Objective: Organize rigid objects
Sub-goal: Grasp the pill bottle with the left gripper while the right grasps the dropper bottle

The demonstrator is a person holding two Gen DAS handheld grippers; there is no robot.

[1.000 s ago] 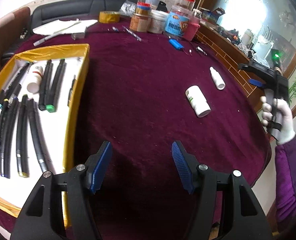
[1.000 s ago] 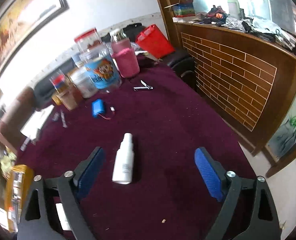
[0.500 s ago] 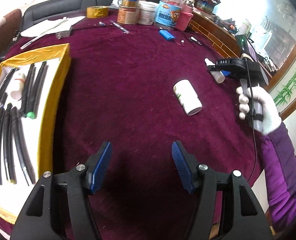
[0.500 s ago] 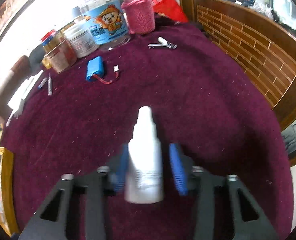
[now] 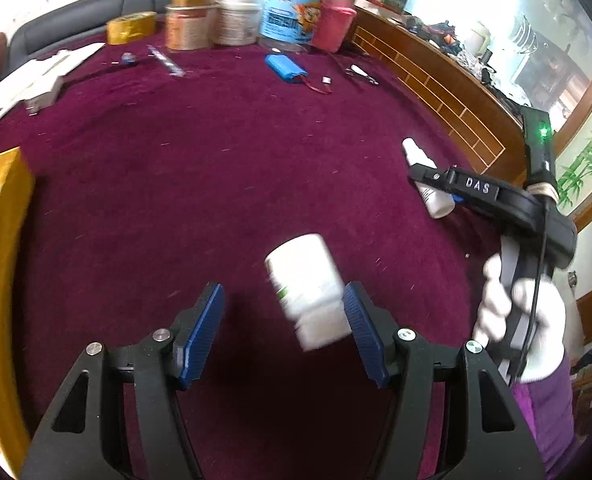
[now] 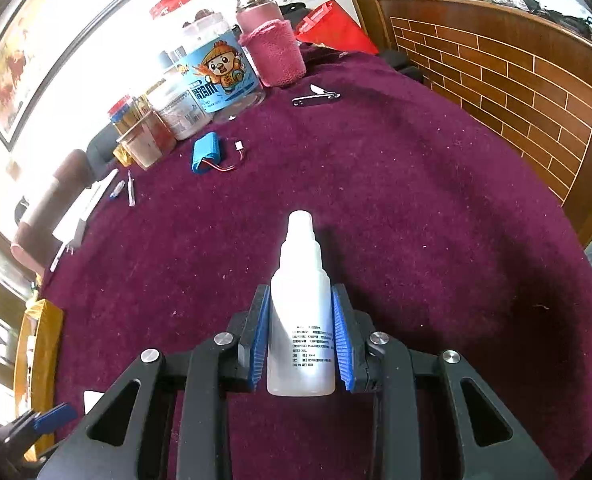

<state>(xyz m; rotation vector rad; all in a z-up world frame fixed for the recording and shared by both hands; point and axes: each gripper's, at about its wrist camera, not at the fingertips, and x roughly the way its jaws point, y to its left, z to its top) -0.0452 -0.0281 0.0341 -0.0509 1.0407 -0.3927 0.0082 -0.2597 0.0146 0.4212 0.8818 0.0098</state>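
Observation:
A fat white pill bottle [image 5: 307,292] lies on the maroon tablecloth between the fingers of my left gripper [image 5: 282,322], close to the right pad [image 5: 361,332]. A wide gap stays on the left side, so this gripper is open. My right gripper [image 6: 300,312] is shut on a small white dropper bottle [image 6: 299,272], with both blue pads against its sides and its nozzle pointing away. In the left wrist view the same dropper bottle [image 5: 435,200] sits low over the cloth in the right gripper [image 5: 435,184], which a white-gloved hand [image 5: 519,320] holds.
Several jars [image 5: 288,12] and a pink-sleeved flask [image 6: 276,56] stand at the table's back. A blue battery pack [image 6: 204,152], a nail clipper [image 6: 315,98] and a yellow tape roll [image 5: 132,28] lie near them. The yellow-rimmed tray [image 5: 0,240] is at the left. A brick-patterned counter [image 6: 515,80] borders the right.
My left gripper has swept right and forward until the pill bottle lies between its fingers. The right gripper has come down over the dropper bottle and shut on it.

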